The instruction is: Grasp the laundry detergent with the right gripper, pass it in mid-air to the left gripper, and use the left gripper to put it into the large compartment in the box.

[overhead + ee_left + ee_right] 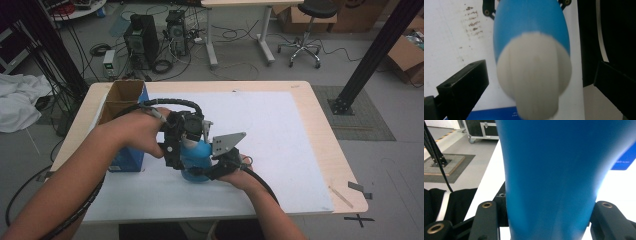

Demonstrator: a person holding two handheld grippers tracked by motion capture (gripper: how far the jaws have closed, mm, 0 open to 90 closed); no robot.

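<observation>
Blue bottle (pixel 196 159) with white cap (pixel 534 75), black tool (pixel 223 167), blue-sided cardboard box (pixel 122 102), white mat (pixel 280 135)

Blue bottle (pixel 531 27) with white cap (pixel 534 75) between the wide-apart jaws of the left claw (pixel 541 85).

The high view looks forward and down over the desk (pixel 300 125) from the person's near edge. The left gripper view looks steeply down, very close on the blue bottle's (pixel 531 32) white cap (pixel 534 77). The right gripper view faces the same bottle's side (pixel 554 177), almost level, very close.
</observation>
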